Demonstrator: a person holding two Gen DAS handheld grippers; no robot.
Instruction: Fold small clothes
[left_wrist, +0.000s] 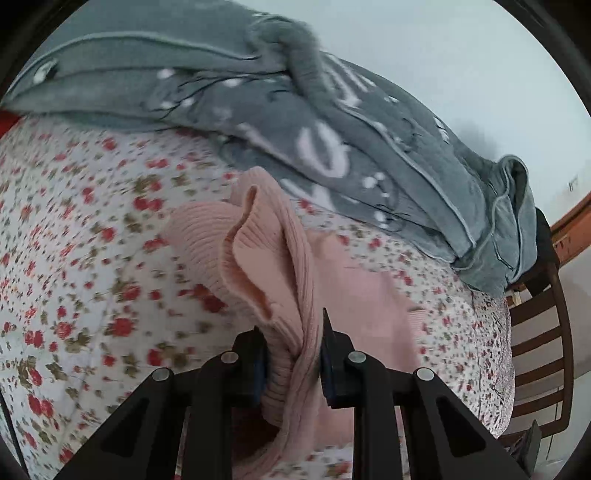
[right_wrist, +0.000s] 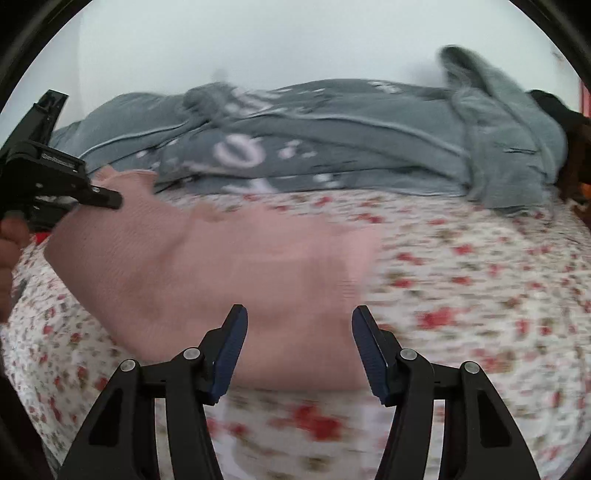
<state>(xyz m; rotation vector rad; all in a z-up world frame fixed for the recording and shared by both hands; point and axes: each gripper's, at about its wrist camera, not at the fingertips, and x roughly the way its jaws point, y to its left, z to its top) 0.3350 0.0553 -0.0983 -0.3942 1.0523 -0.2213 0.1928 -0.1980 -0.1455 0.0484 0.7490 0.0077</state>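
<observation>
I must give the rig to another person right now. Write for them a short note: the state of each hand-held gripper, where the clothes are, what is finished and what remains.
Left hand-held gripper: shut on a bunched ribbed edge of the pink knit garment.
Right hand-held gripper: open, holding nothing, over the garment's near edge.
Garment: mostly spread on the floral bedsheet, one side raised by the left grip. The grey blanket is heaped behind it.
Done: one edge gripped.
Left: no finished fold is visible yet; make the folds and flatten the garment.
</observation>
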